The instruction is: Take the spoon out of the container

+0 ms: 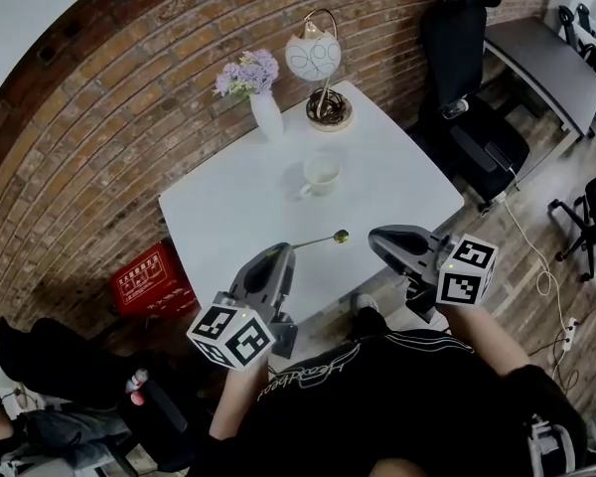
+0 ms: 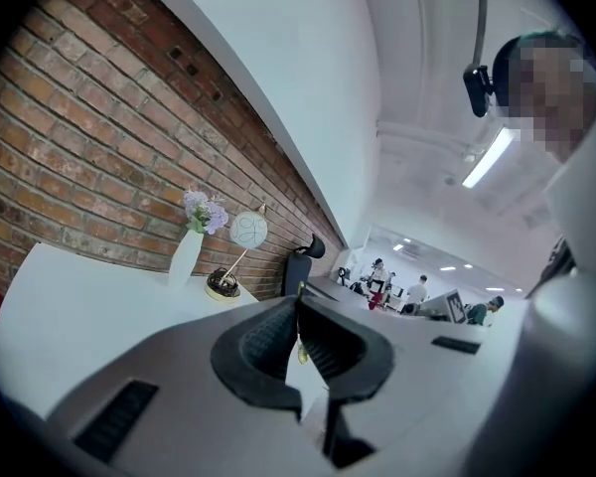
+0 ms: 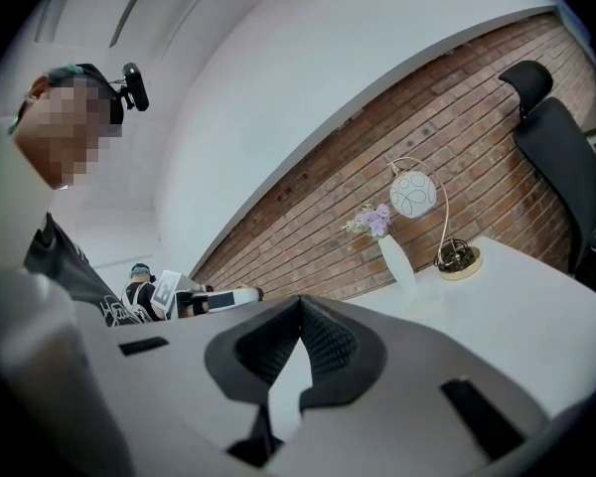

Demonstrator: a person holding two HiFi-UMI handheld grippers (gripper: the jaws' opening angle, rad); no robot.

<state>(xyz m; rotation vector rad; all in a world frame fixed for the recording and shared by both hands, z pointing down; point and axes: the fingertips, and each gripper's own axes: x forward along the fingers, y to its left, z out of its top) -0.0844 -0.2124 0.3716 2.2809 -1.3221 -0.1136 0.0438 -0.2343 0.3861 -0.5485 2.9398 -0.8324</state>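
Note:
A white cup [image 1: 321, 172] stands near the middle of the white table [image 1: 238, 217], with nothing showing above its rim. The gold spoon [image 1: 323, 238] hangs level over the table's near part, its bowl pointing right, well clear of the cup. My left gripper [image 1: 286, 249] is shut on the spoon's handle end; in the left gripper view a thin gold sliver of the spoon [image 2: 299, 346] shows between the closed pads of the left gripper [image 2: 298, 301]. The right gripper [image 1: 377, 237] floats just right of the spoon's bowl; in its own view the right gripper [image 3: 300, 301] is shut and empty.
A white vase of purple flowers [image 1: 263, 102] and a globe lamp on a gold base [image 1: 323, 78] stand at the table's far side by the brick wall. A red crate [image 1: 149, 278] sits on the floor at left, black office chairs [image 1: 467, 97] at right.

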